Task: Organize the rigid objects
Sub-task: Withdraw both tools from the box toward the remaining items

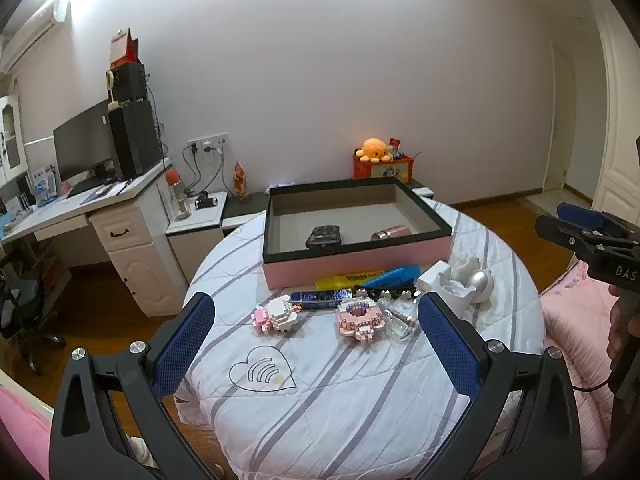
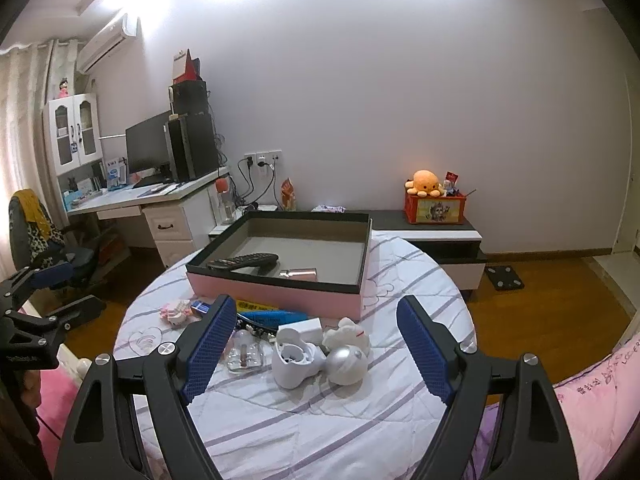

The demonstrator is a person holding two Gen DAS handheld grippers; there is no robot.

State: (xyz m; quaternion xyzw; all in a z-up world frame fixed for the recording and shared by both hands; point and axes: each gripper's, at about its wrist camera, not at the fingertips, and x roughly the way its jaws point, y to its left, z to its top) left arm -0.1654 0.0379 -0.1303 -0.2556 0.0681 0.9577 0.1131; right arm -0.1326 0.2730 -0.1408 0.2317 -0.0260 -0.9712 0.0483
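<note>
Left hand-held gripper (image 1: 316, 328) stood wide, nothing between the blue pads; right hand-held gripper (image 2: 316, 344) likewise wide and empty. Right one's body read "DAS" in the left wrist view. Landmark: pink box (image 1: 356, 264) on the round striped tabletop (image 1: 340, 400). Inside the box: black remote (image 1: 324, 236) and pink metallic cylinder (image 1: 390, 234). Just in front of the box: yellow barcoded strip (image 1: 348, 280), blue tube (image 1: 394, 274), pink block toys (image 1: 358, 316), white holder (image 2: 296, 360), silver ball (image 2: 347, 364). Other lettering unreadable. Behind the box, an orange plush (image 1: 375, 149).
</note>
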